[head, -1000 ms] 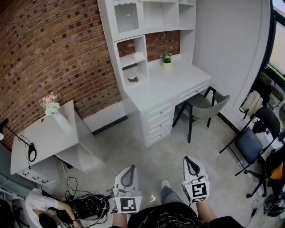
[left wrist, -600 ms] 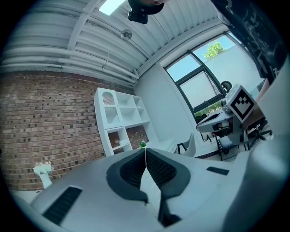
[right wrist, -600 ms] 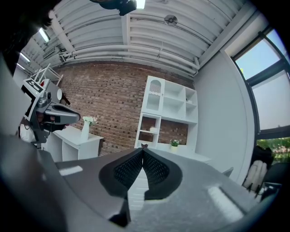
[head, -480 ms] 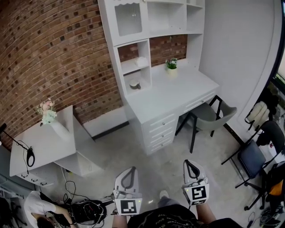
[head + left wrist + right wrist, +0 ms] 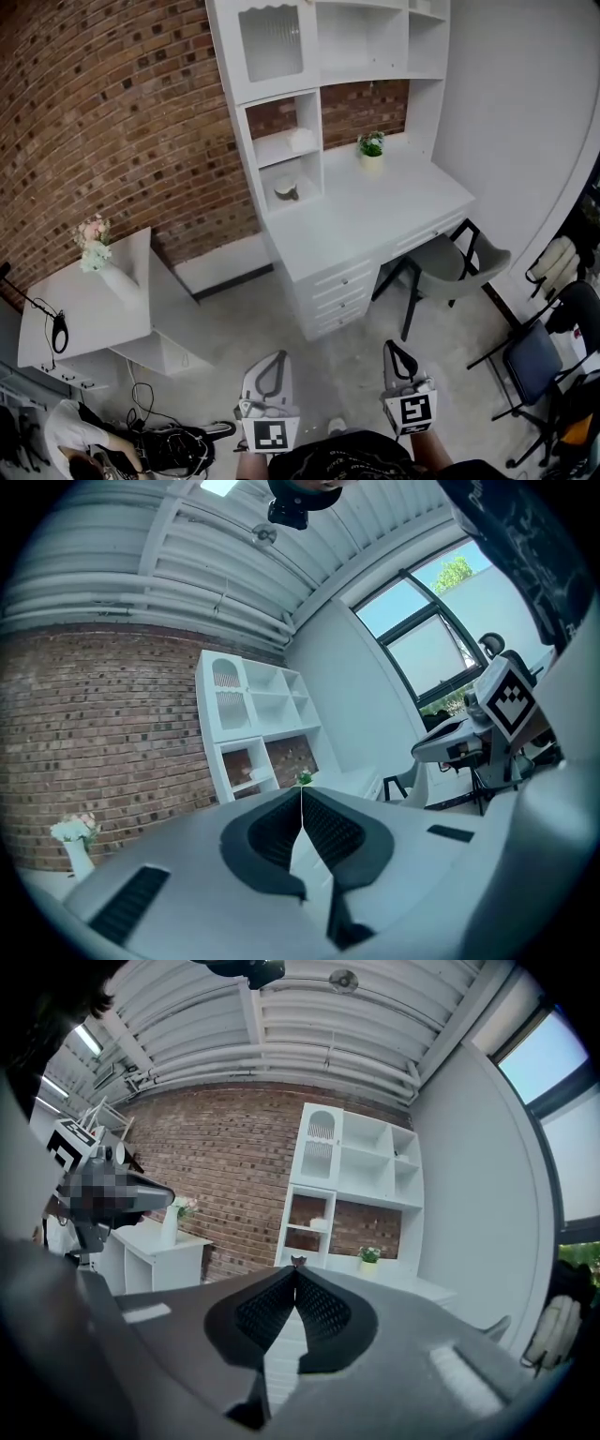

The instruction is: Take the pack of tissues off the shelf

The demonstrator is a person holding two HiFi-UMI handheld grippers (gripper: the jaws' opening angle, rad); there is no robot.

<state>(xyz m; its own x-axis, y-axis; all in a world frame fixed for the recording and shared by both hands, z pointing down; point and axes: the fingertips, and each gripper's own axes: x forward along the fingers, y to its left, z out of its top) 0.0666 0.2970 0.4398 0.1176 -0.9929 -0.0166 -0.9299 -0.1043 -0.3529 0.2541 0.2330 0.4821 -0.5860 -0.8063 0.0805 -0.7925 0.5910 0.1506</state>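
Observation:
The pack of tissues (image 5: 302, 140) is a pale bundle lying on the upper open shelf of the white desk unit (image 5: 375, 211), far ahead of me; it also shows small in the right gripper view (image 5: 320, 1225). Below it on the lower shelf sits a small bowl-like thing (image 5: 286, 190). My left gripper (image 5: 275, 355) (image 5: 301, 790) and right gripper (image 5: 392, 346) (image 5: 297, 1264) are held level side by side over the floor, well short of the desk. Both have their jaws closed together with nothing between them.
A small potted plant (image 5: 371, 145) stands on the desktop. A grey chair (image 5: 452, 267) sits at the desk's right end, with black chairs (image 5: 534, 352) further right. A low white table with a flower vase (image 5: 95, 246) is at left; a seated person (image 5: 80, 441) and cables (image 5: 183, 439) are at lower left.
Both grippers and the view have moved forward across the floor toward the desk, which now sits lower and nearer in the head view. Both pairs of jaws stayed closed.

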